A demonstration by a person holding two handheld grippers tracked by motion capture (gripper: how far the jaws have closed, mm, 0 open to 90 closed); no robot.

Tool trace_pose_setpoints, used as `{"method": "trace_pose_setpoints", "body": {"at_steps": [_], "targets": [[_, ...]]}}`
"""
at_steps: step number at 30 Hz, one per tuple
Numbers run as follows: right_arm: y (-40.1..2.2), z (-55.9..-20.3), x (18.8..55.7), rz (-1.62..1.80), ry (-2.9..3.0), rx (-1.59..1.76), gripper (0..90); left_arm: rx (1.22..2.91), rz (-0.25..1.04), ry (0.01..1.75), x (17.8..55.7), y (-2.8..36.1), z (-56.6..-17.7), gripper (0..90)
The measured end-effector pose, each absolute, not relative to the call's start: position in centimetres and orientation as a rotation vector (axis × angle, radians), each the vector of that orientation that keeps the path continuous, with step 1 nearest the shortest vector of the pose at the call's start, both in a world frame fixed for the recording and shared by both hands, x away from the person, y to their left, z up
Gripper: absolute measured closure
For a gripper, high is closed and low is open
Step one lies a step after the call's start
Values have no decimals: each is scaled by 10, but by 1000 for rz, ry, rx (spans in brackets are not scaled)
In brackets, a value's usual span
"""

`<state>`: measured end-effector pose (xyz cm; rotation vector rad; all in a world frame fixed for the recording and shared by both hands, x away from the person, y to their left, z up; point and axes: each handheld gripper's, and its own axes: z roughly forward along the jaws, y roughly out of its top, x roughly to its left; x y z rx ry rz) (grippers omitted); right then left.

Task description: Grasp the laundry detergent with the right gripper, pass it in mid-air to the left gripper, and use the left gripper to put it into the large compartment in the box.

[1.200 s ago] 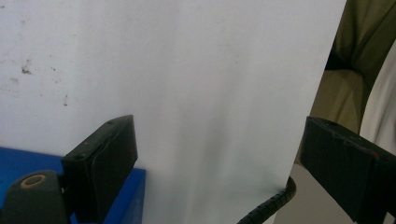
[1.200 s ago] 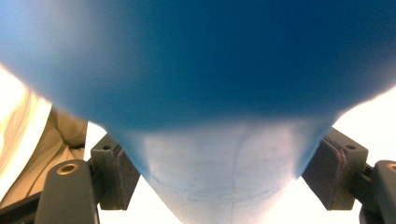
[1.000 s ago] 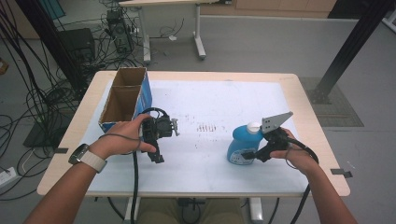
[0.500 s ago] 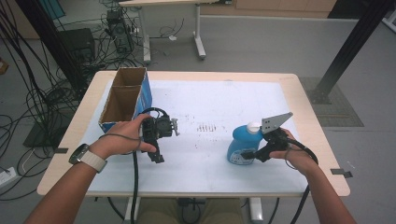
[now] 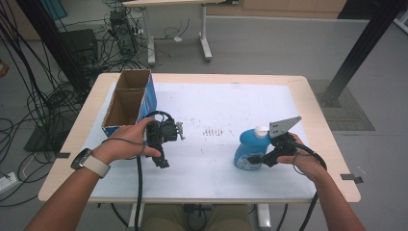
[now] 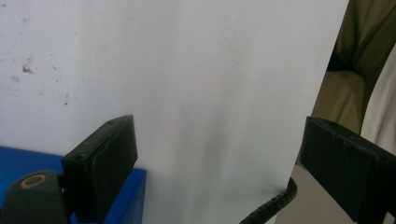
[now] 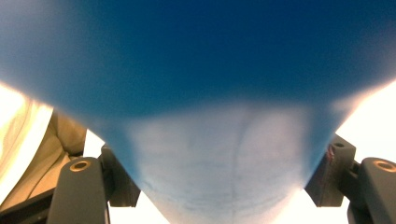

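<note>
A blue plastic bottle (image 5: 246,148) with a white cap (image 5: 261,130) stands at the right of the white table top (image 5: 221,103). My right gripper (image 5: 254,159) reaches it from the right, level with its lower body. In the right gripper view the bottle (image 7: 210,93) spans the whole gap of this gripper (image 7: 224,184); the jaws have just been closing and now press on both its sides. My left gripper (image 5: 159,158) is held just above the table at the left, pointing toward the near edge. Its jaws (image 6: 215,168) stand wide open with nothing between them.
An open cardboard box (image 5: 126,103) with a blue side stands at the table's left, just behind the left hand. The table's near edge (image 6: 308,116) runs close in front of the left jaws. Cables and a second table lie on the floor beyond.
</note>
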<state>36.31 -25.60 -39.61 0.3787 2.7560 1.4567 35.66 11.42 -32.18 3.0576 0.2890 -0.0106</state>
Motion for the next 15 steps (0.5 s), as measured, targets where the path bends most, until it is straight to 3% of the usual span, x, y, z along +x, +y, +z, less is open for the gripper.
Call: {"method": "trace_pose_setpoints", "body": {"at_steps": [15], "targets": [[-256,-397,363,1466,2750,374,302,3057,-12,290,357,114,-322,115]]}}
